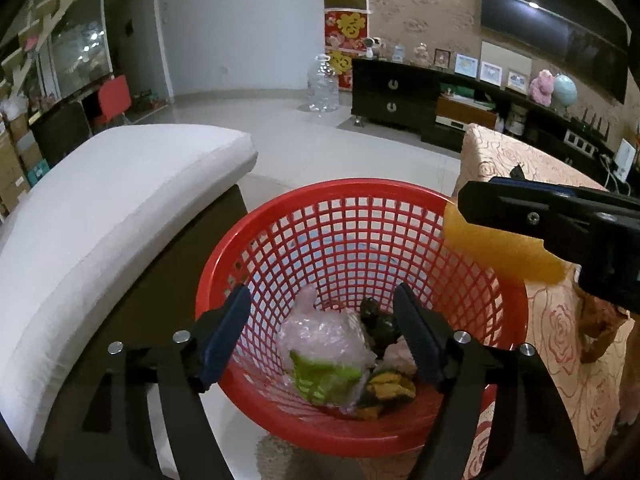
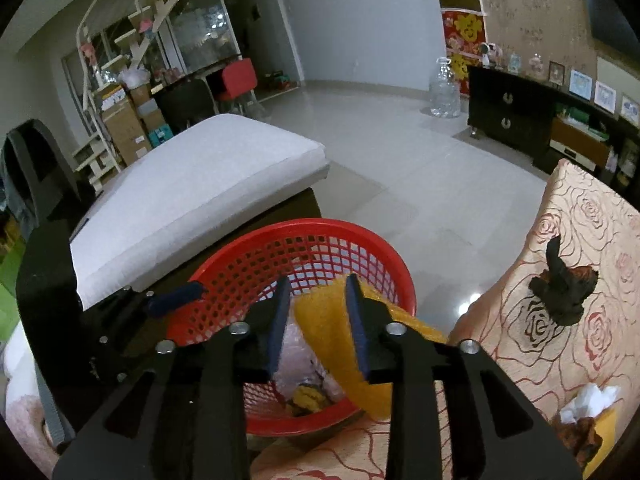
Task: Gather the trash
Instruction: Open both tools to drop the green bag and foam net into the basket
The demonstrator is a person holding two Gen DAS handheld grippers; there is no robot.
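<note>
- Yellow-orange foam scrap [image 2: 332, 344] hangs over the rim of the red mesh basket [image 1: 240, 248], presumably positioned there so it drops in with the other rubbish
- Right hand-held gripper [image 2: 316, 324] stands narrow around it; whether its pads press the scrap, I cannot tell
- Left hand-held gripper [image 1: 320, 340] is wide and empty above the crumpled plastic bag [image 1: 324, 344] lying in the basket
- Dark scrap [image 2: 560, 292] and white tissue [image 2: 588, 400] wait on the rose-patterned bench [image 2: 580, 240] just beside the basket
- White cushion [image 1: 100, 208] flanks the other side; pale floor tiles [image 1: 320, 128] lead to a dark cabinet [image 1: 392, 96]
</note>
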